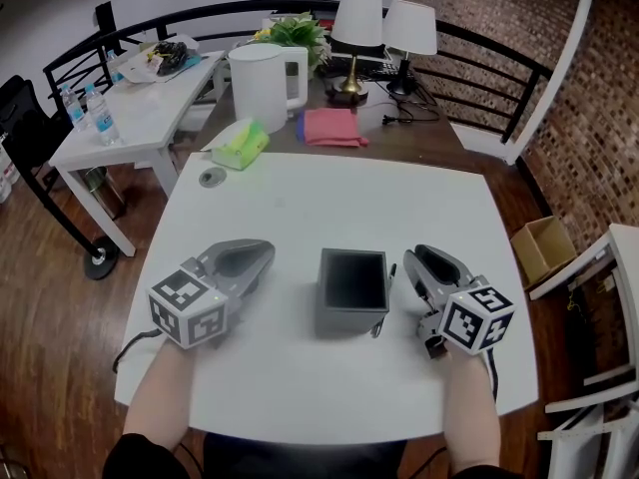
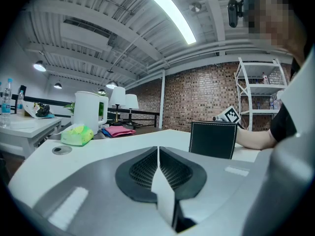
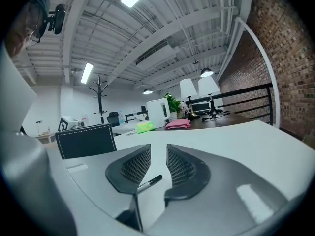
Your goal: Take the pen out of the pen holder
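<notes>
A dark, square pen holder [image 1: 351, 292] stands upright in the middle of the white table [image 1: 329, 203], and its inside looks empty from above. A black pen [image 1: 380, 317] lies flat on the table along the holder's right side. My right gripper [image 1: 415, 258] rests just right of the pen with its jaws open. In the right gripper view the pen [image 3: 150, 182] lies low between the jaws of the right gripper [image 3: 158, 150], close to the left one, with neither pad pressing on it. My left gripper [image 1: 262, 251] lies left of the holder [image 2: 213, 139], shut and empty, the jaws of the left gripper [image 2: 158, 149] meeting.
Beyond the white table stand a white kettle [image 1: 262, 86], a green tissue pack [image 1: 242, 143], a pink cloth [image 1: 331, 126] and two lamps [image 1: 357, 28]. A small round disc [image 1: 212, 177] lies at the far left corner. A cardboard box [image 1: 544, 247] sits on the floor to the right.
</notes>
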The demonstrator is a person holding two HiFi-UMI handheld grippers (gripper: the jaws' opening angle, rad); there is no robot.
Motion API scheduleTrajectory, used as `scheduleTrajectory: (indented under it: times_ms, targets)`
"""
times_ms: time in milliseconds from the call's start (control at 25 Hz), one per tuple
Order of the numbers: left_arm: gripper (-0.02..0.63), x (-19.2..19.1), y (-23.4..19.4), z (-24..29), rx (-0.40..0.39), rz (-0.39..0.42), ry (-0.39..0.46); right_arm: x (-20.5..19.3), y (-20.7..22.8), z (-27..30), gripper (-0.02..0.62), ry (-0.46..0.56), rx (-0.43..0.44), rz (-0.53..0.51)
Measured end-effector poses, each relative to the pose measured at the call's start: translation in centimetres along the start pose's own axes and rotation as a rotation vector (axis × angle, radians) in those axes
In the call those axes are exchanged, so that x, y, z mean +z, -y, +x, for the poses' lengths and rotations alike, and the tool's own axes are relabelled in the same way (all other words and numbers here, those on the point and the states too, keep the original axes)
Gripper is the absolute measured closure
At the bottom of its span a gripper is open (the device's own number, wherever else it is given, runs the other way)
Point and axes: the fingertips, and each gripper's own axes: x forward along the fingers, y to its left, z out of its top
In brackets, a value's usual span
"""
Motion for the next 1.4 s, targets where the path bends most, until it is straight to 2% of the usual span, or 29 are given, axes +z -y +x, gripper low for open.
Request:
scheduleTrajectory:
  times_ms: [240, 400, 760, 1400]
  targets:
    - [0.594, 0.1, 0.0, -0.1, 0.001, 0.003, 0.012, 0.4, 2.0, -1.5, 0.541, 0.040, -0.095, -0.096]
    - [0.594, 0.3, 0.1, -0.2, 0.003, 0.007, 0.024, 1.0, 3.4, -2.5, 0.579, 0.078, -0.129, -0.097]
    - [0.594, 0.2, 0.1, -0.1, 0.002, 0.008, 0.022, 0.8, 3.8, -2.5, 0.583, 0.080, -0.146, -0.089]
    - [0.594, 0.3, 0.0, -0.2, 0.001, 0.007, 0.021, 0.8, 3.5, -2.4, 0.583, 0.076, -0.128, -0.092]
